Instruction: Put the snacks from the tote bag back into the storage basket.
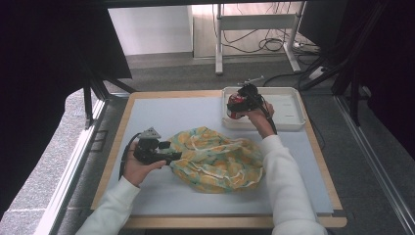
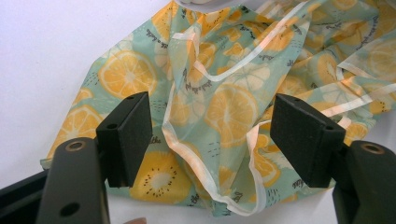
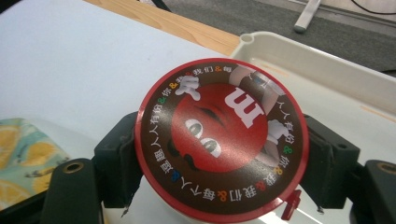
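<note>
A crumpled bag printed with orange slices on pale green lies mid-table. My left gripper is at the bag's left edge, open; in the left gripper view the bag spreads beyond and between the two black pads, with nothing pinched. My right gripper is over the left end of the white tray, shut on a round red-lidded candy tub. In the right gripper view the tub's lid, with a red cartoon face, sits squeezed between the two pads.
The white tray stands at the back right of the grey mat, on a wooden-edged table. Metal frame rails run along both sides of the table. Desk legs and cables stand on the floor beyond.
</note>
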The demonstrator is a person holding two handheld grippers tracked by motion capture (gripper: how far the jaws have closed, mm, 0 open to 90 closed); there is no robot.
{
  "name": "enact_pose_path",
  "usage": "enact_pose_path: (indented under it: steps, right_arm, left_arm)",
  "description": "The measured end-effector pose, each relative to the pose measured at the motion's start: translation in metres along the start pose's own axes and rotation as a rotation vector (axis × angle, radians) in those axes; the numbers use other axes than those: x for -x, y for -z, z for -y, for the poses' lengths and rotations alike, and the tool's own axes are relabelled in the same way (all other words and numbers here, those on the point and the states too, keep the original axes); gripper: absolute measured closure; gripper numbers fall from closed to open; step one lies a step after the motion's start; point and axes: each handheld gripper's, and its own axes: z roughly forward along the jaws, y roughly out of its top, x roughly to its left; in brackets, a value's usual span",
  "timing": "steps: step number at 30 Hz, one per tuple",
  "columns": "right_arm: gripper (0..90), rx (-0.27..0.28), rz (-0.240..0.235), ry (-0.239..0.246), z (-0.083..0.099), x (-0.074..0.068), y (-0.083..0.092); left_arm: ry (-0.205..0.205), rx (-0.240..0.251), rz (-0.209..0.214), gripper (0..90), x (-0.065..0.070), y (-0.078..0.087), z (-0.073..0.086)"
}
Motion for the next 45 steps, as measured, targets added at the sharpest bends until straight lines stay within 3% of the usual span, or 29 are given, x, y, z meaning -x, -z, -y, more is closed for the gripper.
enact_pose_path:
  steps: [17,27,32,39,45]
  right_arm:
    - [25.7,-0.055,0.035,-0.015,0.012,0.007,-0.030]
    - [23.9,-0.099,0.019,-0.012,0.018,0.006,-0.041]
    - [13.9,-0.024,0.038,-0.056,0.012,0.003,-0.032]
    - [13.3,0.007,0.031,-0.063,0.010,0.002,-0.020]
    - [16.5,0.066,-0.025,-0.033,0.005,-0.004,-0.001]
  left_arm:
    - [-0.001,-0.008,0.000,29.8,-0.001,-0.001,0.001]
    - [0.000,-0.009,-0.002,29.7,-0.001,-0.001,0.001]
    - [0.003,-0.008,0.001,29.5,-0.002,-0.002,0.001]
    - [0.009,-0.007,0.006,29.5,-0.003,-0.002,0.001]
    - [0.005,-0.009,0.000,29.5,-0.003,-0.003,0.000]
